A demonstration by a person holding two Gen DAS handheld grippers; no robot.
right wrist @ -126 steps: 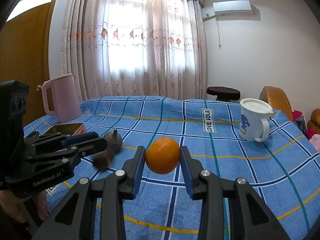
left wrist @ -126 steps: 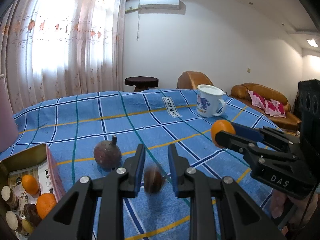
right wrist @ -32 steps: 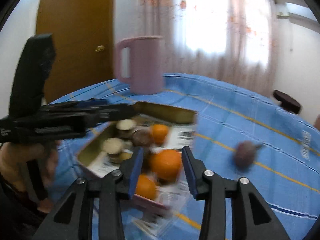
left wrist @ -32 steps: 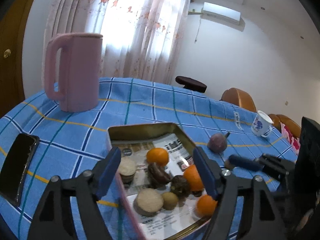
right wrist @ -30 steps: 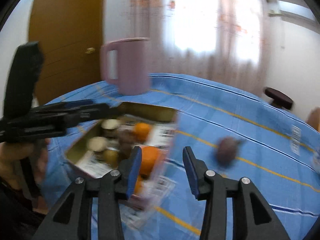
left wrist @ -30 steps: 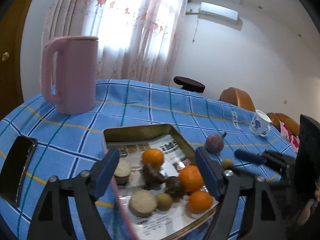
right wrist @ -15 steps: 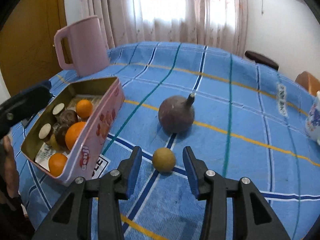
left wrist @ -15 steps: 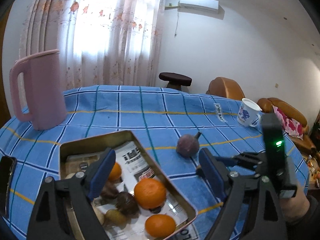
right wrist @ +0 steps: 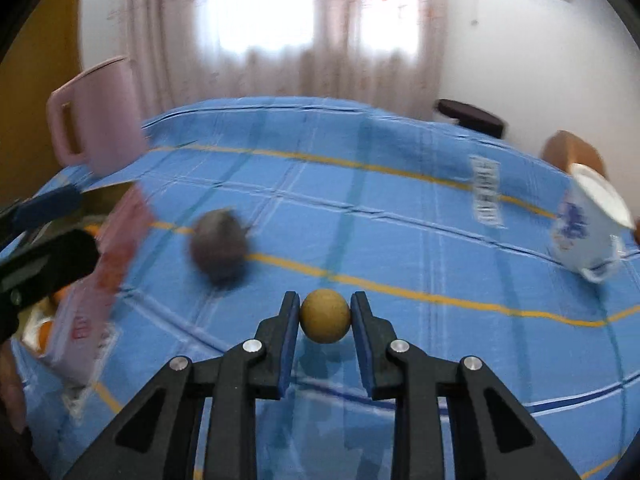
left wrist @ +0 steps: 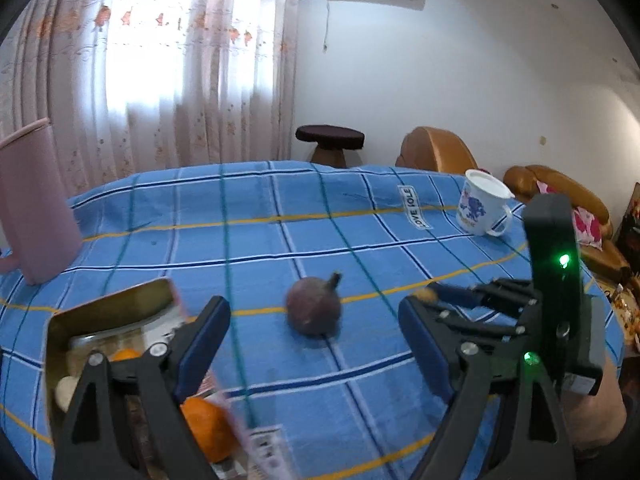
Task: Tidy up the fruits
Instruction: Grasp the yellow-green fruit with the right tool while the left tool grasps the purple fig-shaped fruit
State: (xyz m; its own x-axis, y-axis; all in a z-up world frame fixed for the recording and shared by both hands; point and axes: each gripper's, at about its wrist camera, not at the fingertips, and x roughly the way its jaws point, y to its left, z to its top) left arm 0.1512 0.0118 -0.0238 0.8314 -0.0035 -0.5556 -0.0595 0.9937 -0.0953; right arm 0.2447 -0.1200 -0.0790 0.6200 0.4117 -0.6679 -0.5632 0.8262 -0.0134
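Note:
My right gripper (right wrist: 325, 316) is shut on a small yellow-brown round fruit (right wrist: 325, 316), held just above the blue checked cloth; it also shows in the left wrist view (left wrist: 425, 294). A dark purple fruit with a stem (left wrist: 314, 310) lies on the cloth (right wrist: 219, 249), left of the right gripper. My left gripper (left wrist: 316, 336) is wide open and empty, with its left finger over the tin (left wrist: 108, 312). The tin holds oranges (left wrist: 206, 432) and other fruits, partly hidden by the finger.
A pink jug (right wrist: 100, 120) stands at the far left behind the tin (right wrist: 96, 280). A white mug with a blue print (left wrist: 482, 208) stands at the far right (right wrist: 588, 232). A stool and sofas lie beyond the table.
My right gripper has closed on the small yellow-brown fruit and lifted it slightly. My left gripper has swung right, away from the tin, toward the purple fruit.

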